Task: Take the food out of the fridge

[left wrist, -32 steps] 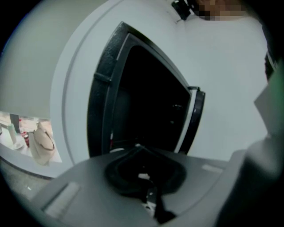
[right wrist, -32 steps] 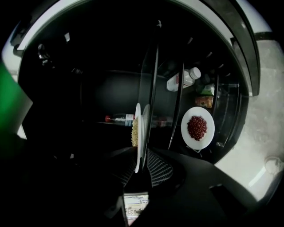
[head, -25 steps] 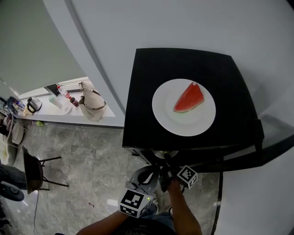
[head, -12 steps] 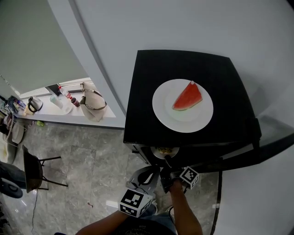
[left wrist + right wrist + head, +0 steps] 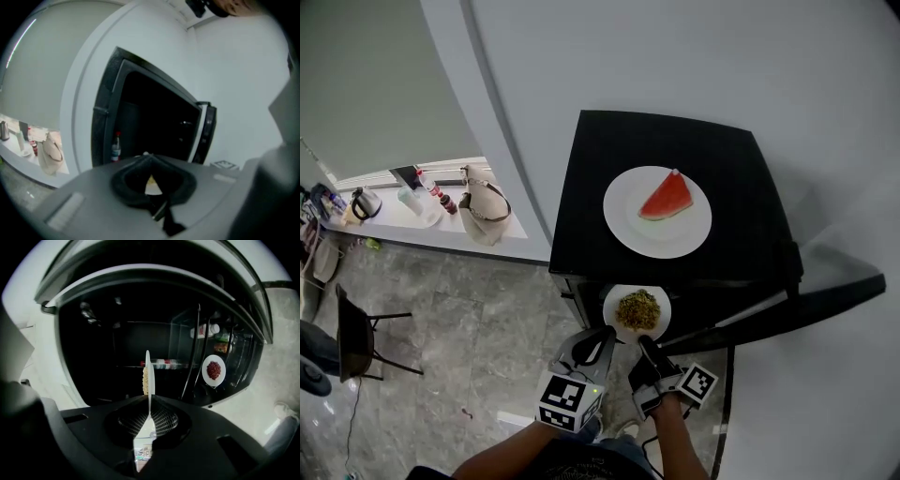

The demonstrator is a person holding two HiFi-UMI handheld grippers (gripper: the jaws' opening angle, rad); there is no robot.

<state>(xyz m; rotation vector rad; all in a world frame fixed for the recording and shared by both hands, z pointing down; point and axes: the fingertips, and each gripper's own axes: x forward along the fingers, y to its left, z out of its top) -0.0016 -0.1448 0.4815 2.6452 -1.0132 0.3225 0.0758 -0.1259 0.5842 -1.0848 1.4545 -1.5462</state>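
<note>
Pinching the food plate (image 5: 611, 302) by its rim are the right gripper (image 5: 643, 344) fingers; left gripper (image 5: 605, 334) fingers press together.

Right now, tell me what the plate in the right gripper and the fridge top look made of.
Plate: likely glazed ceramic or melamine. It is plain white and smooth, with a thin rigid rim seen edge-on in the right gripper view.
Fridge top: a smooth black panel with a faint sheen. Painted metal, plastic or glass; I cannot tell which.

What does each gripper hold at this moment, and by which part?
The right gripper clamps the near rim of the small plate of food. The left gripper is shut and holds nothing.
</note>
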